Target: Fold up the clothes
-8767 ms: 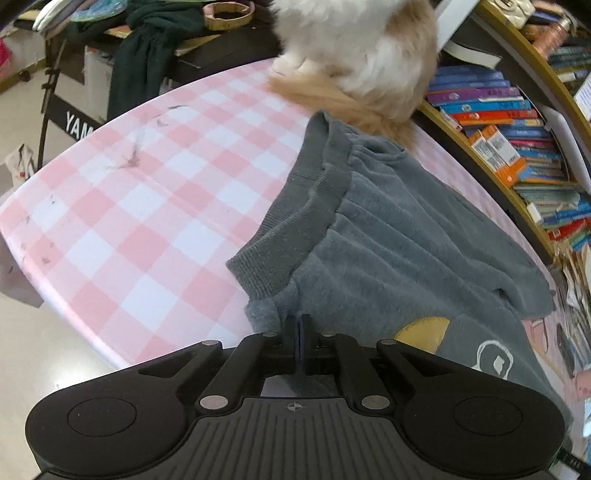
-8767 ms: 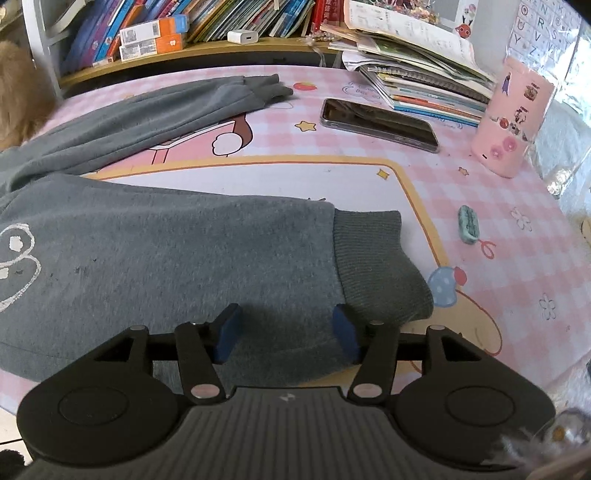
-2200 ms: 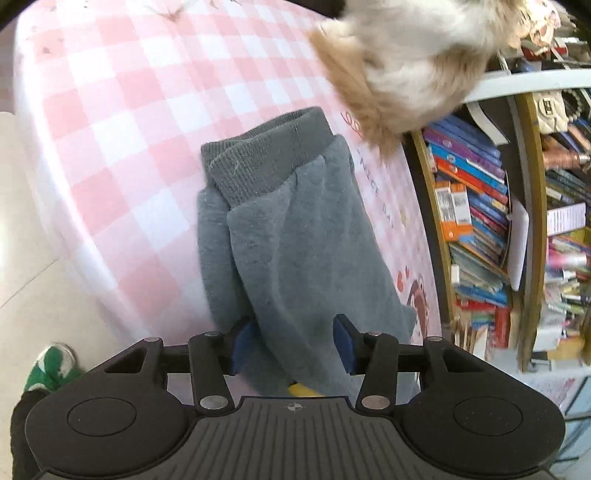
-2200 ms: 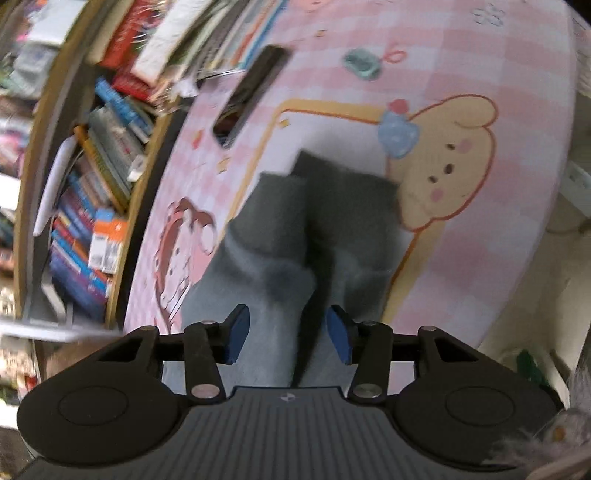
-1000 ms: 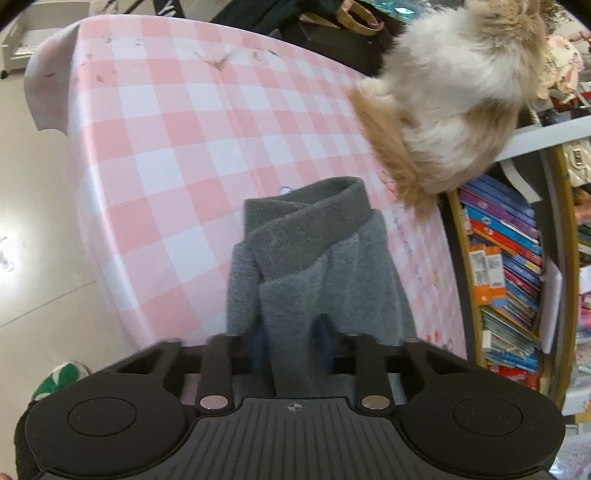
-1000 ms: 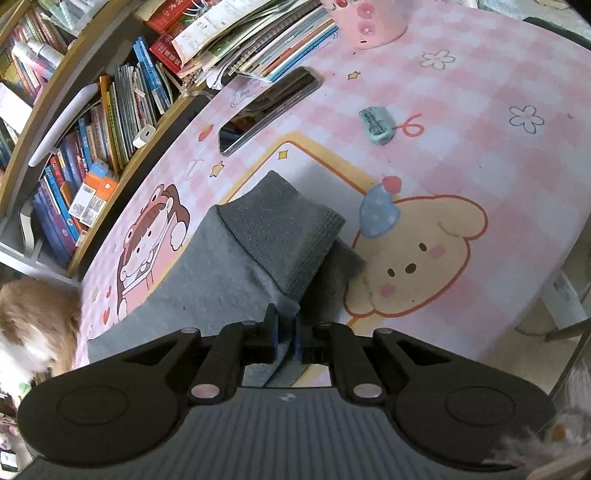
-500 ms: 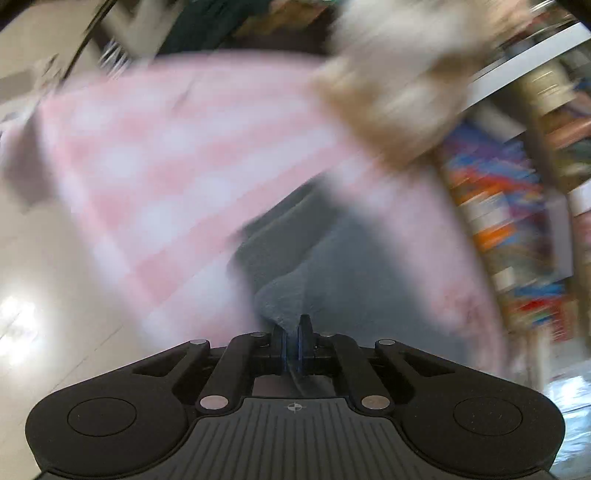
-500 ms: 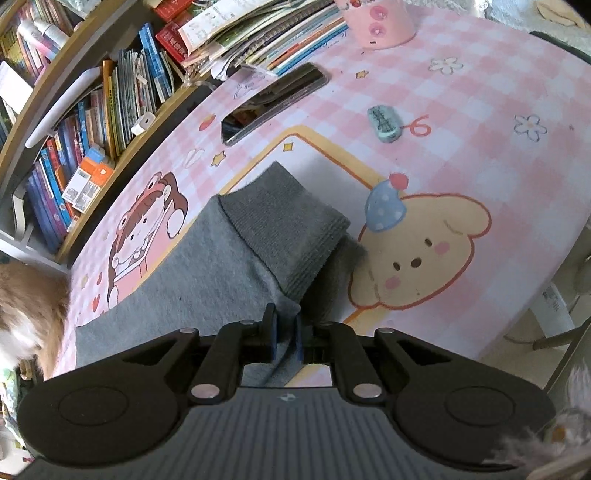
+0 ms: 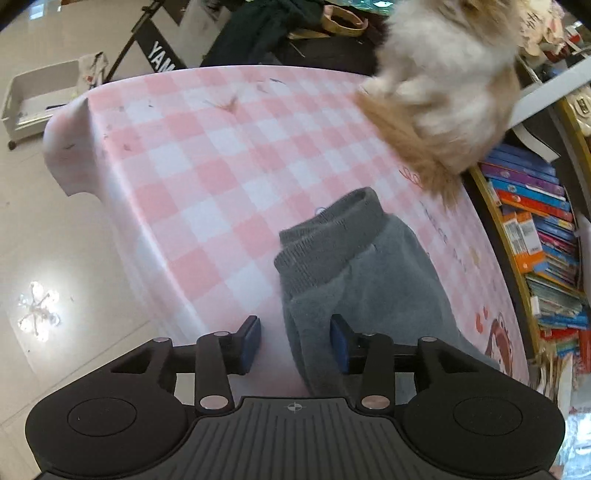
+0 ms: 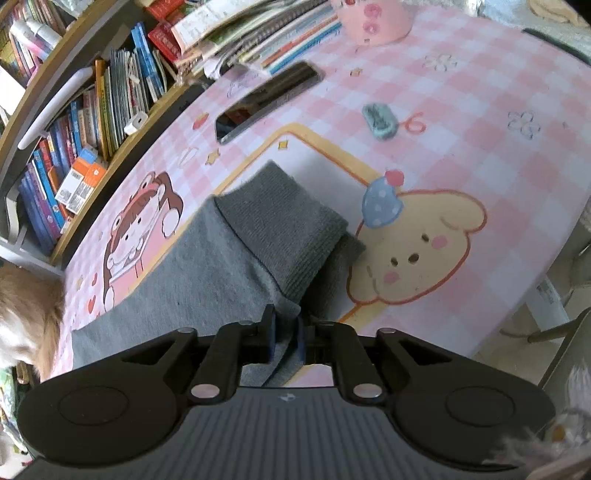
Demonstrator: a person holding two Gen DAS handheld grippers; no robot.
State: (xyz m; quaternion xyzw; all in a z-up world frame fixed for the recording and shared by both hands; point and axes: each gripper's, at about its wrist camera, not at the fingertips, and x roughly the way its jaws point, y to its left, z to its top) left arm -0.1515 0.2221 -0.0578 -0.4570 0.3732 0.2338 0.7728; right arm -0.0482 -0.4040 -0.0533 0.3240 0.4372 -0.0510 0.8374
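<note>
Left gripper (image 9: 294, 341): jaws have just been opening and now stand partly apart. The folded edge of the grey garment (image 9: 364, 280) sits in the gap, toward the 3 o'clock pad; the 9 o'clock pad is clear of the cloth, pink table cover showing beside it. No pinch visible. Whether the 3 o'clock pad touches the fabric: cannot tell, the cloth hides its inner face.

From that gripper the garment runs out toward 12–1 o'clock, its ribbed band doubled over at the far end. It lies on the pink checked table (image 9: 207, 177), near the edge by the gripper. A fluffy white-and-tan animal (image 9: 443, 88) sits on the table at 1 o'clock, apart from the band (head cut off by the frame, fur blurred). Bookshelf (image 9: 539, 236) at 3 o'clock.

Right gripper (image 10: 285, 334): jaws nearly together (they have just eased open a little), a bunched fold of the same garment (image 10: 207, 273) pinched between the pads. Cloth spreads out to 10–12 o'clock; the ribbed cuff (image 10: 286, 229) lies folded on top at 12, with a second layer poking out at 1.

Further out: phone (image 10: 267, 99) at 12, small green object (image 10: 380, 117) at 1 (too small to identify), pink cup (image 10: 373, 22) at the top edge, partly cut off. The garment's near end is hidden under both gripper bodies.
</note>
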